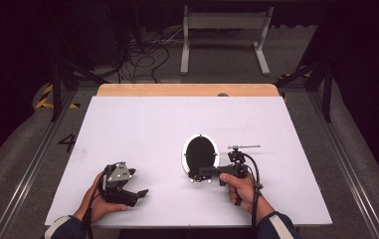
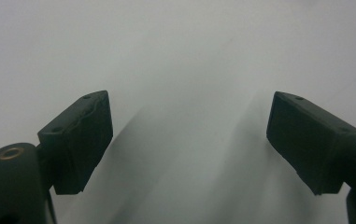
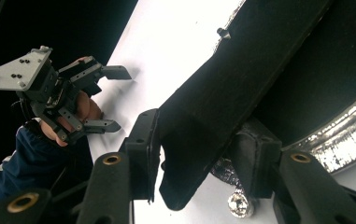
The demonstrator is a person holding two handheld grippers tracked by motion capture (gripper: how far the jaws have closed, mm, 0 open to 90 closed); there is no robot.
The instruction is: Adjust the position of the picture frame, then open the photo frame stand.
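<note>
**Right gripper at the mirror's stand, left gripper idle on the table**

The right gripper [image 1: 200, 174] lies nearly level, pointing toward the person's left across the white table [image 1: 142, 124], with the right hand [image 1: 240, 186] wrapped round its handle from below and the forearm coming in from the bottom edge. Its jaws reach the near edge of an oval mirror [image 1: 200, 153] that lies flat near the middle of the table, its dark face ringed by a shiny silver rim. In the right gripper view the mirror's black stand [image 3: 222, 107] passes between the two jaws; one jaw sits against it, while a slight gap shows beside the other, so whether the stand is clamped cannot be told. A round silver stud [image 3: 238, 204] shows just below the stand.

The left gripper [image 1: 135, 185] rests low at the near left of the table, well apart from the mirror, held in the left hand [image 1: 96, 201] with the jaws pointing to the right. Its jaws stand wide apart with nothing between them, over bare tabletop.

Count: one mirror, two grippers, two hands, one table.
</note>
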